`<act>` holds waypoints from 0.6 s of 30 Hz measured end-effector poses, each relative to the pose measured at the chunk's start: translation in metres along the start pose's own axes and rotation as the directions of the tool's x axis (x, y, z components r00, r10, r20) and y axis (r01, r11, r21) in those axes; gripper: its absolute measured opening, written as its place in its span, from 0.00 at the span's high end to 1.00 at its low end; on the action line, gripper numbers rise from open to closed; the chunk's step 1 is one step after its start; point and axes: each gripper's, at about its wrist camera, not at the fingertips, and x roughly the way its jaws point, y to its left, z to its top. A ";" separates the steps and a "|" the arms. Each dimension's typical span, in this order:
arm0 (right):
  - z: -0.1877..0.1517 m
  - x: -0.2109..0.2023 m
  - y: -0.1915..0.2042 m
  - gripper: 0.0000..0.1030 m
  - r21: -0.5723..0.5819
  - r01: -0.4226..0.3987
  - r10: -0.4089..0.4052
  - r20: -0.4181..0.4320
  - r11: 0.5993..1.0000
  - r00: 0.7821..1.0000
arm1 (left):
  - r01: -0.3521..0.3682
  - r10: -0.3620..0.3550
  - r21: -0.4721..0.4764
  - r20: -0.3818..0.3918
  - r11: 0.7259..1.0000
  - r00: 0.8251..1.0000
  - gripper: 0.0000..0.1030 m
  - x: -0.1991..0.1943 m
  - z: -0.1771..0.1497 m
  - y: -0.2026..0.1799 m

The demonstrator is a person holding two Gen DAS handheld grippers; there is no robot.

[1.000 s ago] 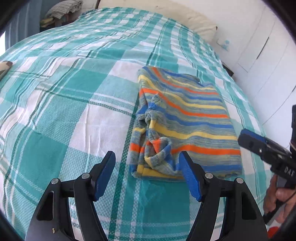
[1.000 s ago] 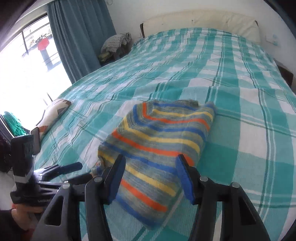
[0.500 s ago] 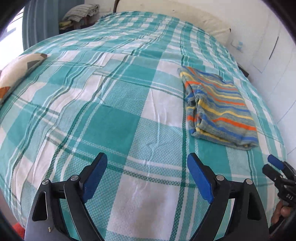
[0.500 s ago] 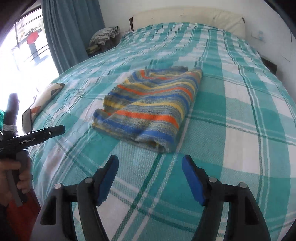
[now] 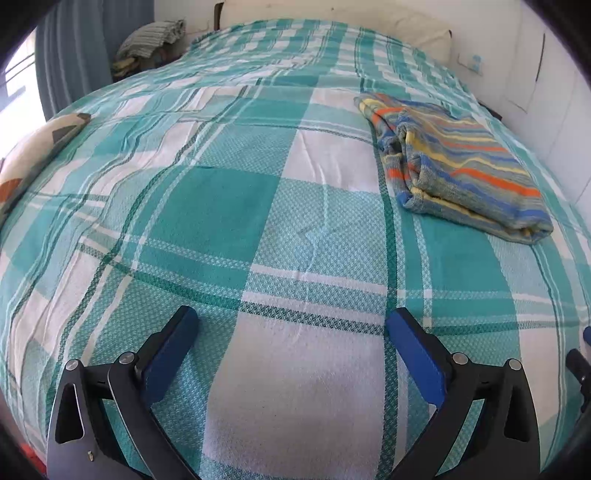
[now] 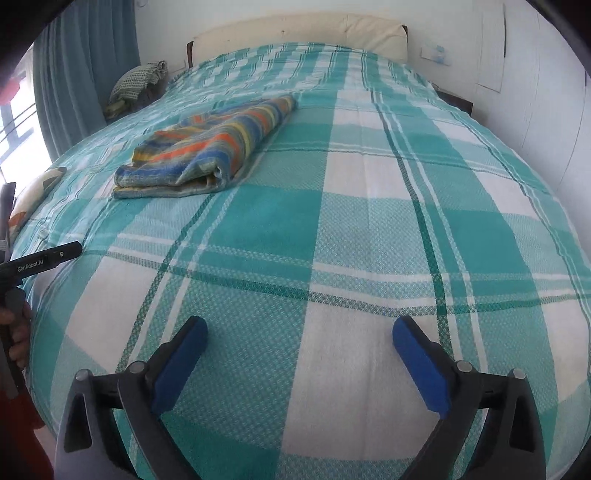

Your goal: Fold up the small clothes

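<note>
A folded striped knit garment point(image 5: 461, 166), blue, orange, yellow and grey, lies flat on the teal plaid bedspread point(image 5: 221, 206). In the right wrist view the garment point(image 6: 207, 147) lies at the upper left. My left gripper point(image 5: 291, 332) is open and empty, well back from the garment near the bed's front edge. My right gripper point(image 6: 299, 339) is open and empty, also far from the garment. The left gripper's tool point(image 6: 40, 260) shows at the left edge of the right wrist view.
A cream headboard point(image 6: 295, 33) stands at the far end. A patterned pillow point(image 5: 33, 155) lies at the bed's left edge. A pile of clothes point(image 5: 151, 42) sits beside the blue curtain point(image 6: 81, 74). A white wall point(image 6: 535, 92) runs along the right.
Both grippers have pulled back from the folded garment toward the bed's front edge. The garment stays folded where it was left. Both grippers stay open.
</note>
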 end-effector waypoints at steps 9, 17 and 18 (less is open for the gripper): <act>-0.008 0.007 0.002 0.00 0.001 0.002 -0.002 0.019 1.000 1.000 | -0.011 0.011 0.009 0.011 1.000 1.000 0.00 0.001 -0.001 -0.002; -0.008 0.007 0.002 0.00 -0.001 0.005 -0.005 0.024 1.000 1.000 | -0.011 0.011 0.009 0.010 1.000 1.000 0.00 0.001 -0.001 -0.002; -0.008 0.007 0.002 0.00 -0.001 0.005 -0.005 0.024 1.000 1.000 | -0.011 0.011 0.009 0.011 1.000 1.000 0.00 0.001 -0.001 -0.002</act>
